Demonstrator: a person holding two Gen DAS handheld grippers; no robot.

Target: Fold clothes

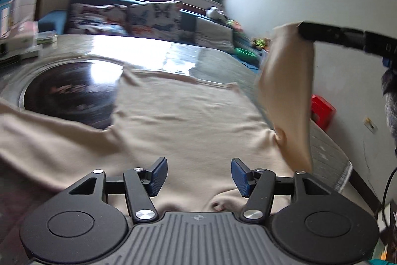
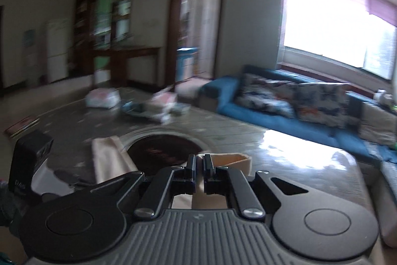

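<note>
Beige knit fabric is lying spread across the table (image 1: 211, 51): a long-sleeved top (image 1: 188, 113), body flat, collar end nearest the left gripper (image 1: 199, 176). One sleeve is trailing away from the body on the side of the round dark hob (image 1: 72, 93) set into the table, partly draping past its rim. The other sleeve (image 1: 287, 91) is hanging in the air on the side of the body away from the hob, lifted by its cuff.

That cuff is being pinched by the right gripper (image 2: 199, 167), its fingers pressed together on the fabric; in the left wrist view it is reaching in above the far edge of the top. The left gripper is hovering just over the collar area with its blue pads (image 1: 158, 176) spread wide, gripping nothing.

Judging by the raised sleeve, a sleeve fold over the body seems to be under way. To do it well, the cuff should be carried across toward the hob side in a low arc, keeping the sleeve taut enough not to twist, and laid straight across the chest. The open gripper could be pressing down near the shoulder to pin the body, so the pull is not dragging the whole top sideways or bunching the collar.
</note>
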